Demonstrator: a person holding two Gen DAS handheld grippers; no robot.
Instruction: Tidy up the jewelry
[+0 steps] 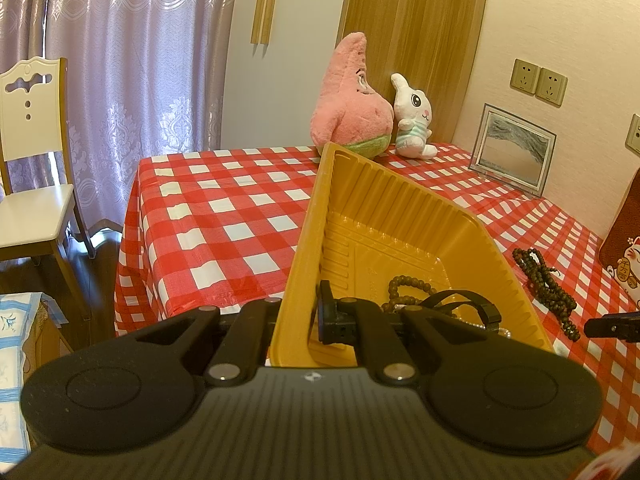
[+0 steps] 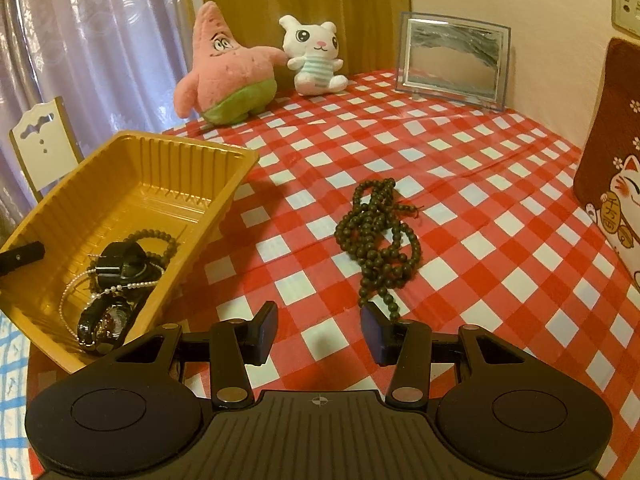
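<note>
The left gripper pinches the yellow tray's side wall, tilting it off the table's left edge. The right gripper, spread, hovers low, just short of the dark bead necklace mid-table.

The left gripper clamps the near wall of a yellow plastic tray, tilting it above a red-checked tablecloth. Brown beads and a black strap lie inside; a dark bead necklace rests just beside the tray.

A home: curtains, plush toys, checkered tablecloth.
</note>
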